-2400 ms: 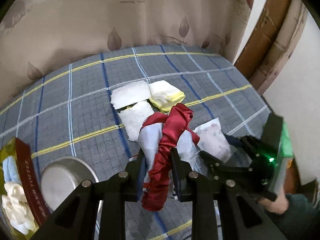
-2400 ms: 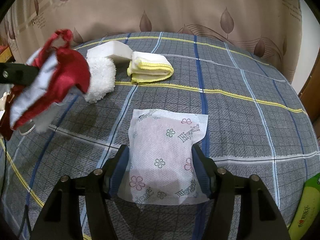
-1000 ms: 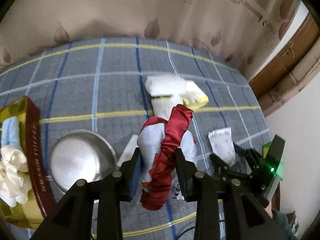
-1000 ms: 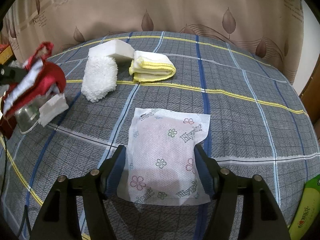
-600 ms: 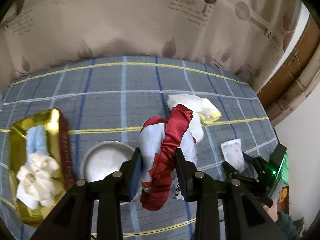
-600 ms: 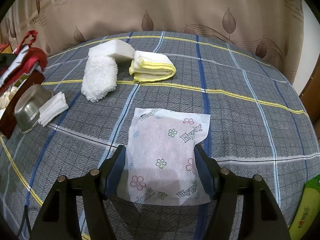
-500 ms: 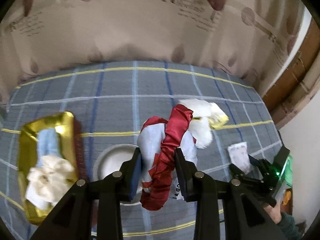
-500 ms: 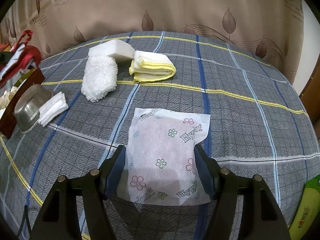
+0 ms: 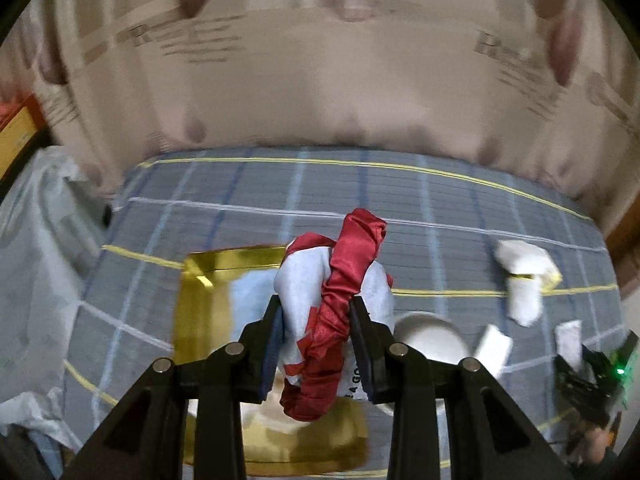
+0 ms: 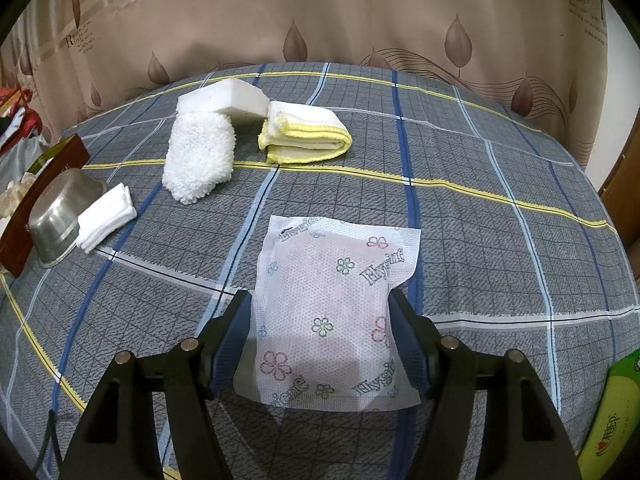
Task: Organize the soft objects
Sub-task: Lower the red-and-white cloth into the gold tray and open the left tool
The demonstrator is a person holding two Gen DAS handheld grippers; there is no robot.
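Note:
My left gripper is shut on a red and pale blue cloth bundle and holds it in the air over the gold box, which holds soft white and blue things. My right gripper is open, its jaws on either side of a white flowered tissue pack lying on the plaid bed cover. A white fluffy cloth, a white sponge block, a folded yellow-edged towel and a small folded white cloth lie further off.
An overturned steel bowl sits by the box's dark red side. A green packet lies at the bed's right edge. A curtain hangs behind the bed. White plastic lies left of the box.
My left gripper has swung left with the bundle, from over the bowl to over the gold box. My right gripper has stayed around the tissue pack.

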